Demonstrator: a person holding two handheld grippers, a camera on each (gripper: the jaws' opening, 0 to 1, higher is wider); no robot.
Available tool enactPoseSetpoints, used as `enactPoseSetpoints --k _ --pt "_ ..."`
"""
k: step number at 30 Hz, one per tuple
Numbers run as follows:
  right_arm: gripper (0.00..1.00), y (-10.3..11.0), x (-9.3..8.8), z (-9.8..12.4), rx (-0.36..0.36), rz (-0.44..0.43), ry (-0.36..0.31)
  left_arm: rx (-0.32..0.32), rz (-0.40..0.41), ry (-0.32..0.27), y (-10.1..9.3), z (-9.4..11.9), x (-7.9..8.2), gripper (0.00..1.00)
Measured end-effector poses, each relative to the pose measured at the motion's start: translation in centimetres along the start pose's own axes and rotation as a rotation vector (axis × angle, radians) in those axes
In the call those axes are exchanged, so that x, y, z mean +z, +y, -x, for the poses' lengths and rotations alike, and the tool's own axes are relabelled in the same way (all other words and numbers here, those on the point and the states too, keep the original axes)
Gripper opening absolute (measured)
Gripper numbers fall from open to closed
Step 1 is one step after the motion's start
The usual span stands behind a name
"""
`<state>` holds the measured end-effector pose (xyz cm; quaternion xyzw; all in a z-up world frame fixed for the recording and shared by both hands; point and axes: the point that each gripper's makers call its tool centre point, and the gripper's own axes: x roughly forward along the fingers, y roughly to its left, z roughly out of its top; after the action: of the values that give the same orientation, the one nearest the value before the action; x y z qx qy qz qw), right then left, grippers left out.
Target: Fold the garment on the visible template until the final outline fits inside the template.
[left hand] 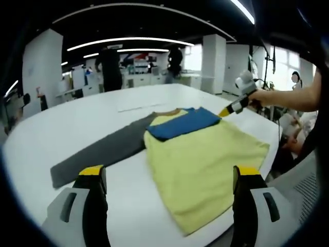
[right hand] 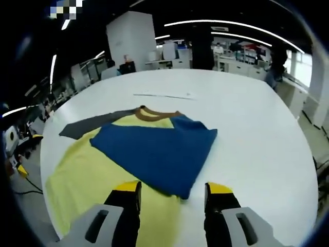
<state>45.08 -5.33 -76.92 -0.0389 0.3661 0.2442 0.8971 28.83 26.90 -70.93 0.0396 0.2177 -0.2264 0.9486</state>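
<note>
**Soft garment part-folded on the surface; both claws apart and empty**

The garment (left hand: 205, 164) lies flat on the white surface (left hand: 77, 123), near its front edge. Its body is yellow, with a blue sleeve (right hand: 154, 149) laid across the chest and a grey sleeve (left hand: 103, 152) stretched out straight to the side. A brown collar (right hand: 154, 114) shows at the top. No template outline can be made out under or around the cloth.

The left claw (left hand: 167, 177) stands with jaws wide apart, holding nothing, above the near hem. The right claw (right hand: 172, 193) is likewise apart and empty, just at the lower tip of the blue sleeve.

Handling judgement: the fabric appears light, limp knit. It should drape and crease readily, hold no shape of its own, and slide easily on the smooth surface. A pinch at one point will likely drag the rest along. Recommended holds: the cuff end of the grey sleeve for folding it inward, then the two hem corners together for the lengthwise fold. Lift low to avoid disturbing the blue sleeve.
</note>
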Motion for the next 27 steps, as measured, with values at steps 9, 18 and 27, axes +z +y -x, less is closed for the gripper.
enactPoseSetpoints --k 9,18,27 --pt "0.23 -1.2 -1.8 -0.4 -0.036 -0.010 0.030 0.002 -0.001 0.005 -0.2 0.0 -0.1 0.99" --pt "0.15 -1.5 -2.0 -1.2 -0.045 -0.061 0.020 0.007 -0.002 0.012 -0.1 -0.1 -0.2 0.99" --pt "0.07 -1.1 -2.4 -1.9 -0.082 -0.044 0.027 0.014 -0.011 0.015 0.0 0.0 -0.2 0.99"
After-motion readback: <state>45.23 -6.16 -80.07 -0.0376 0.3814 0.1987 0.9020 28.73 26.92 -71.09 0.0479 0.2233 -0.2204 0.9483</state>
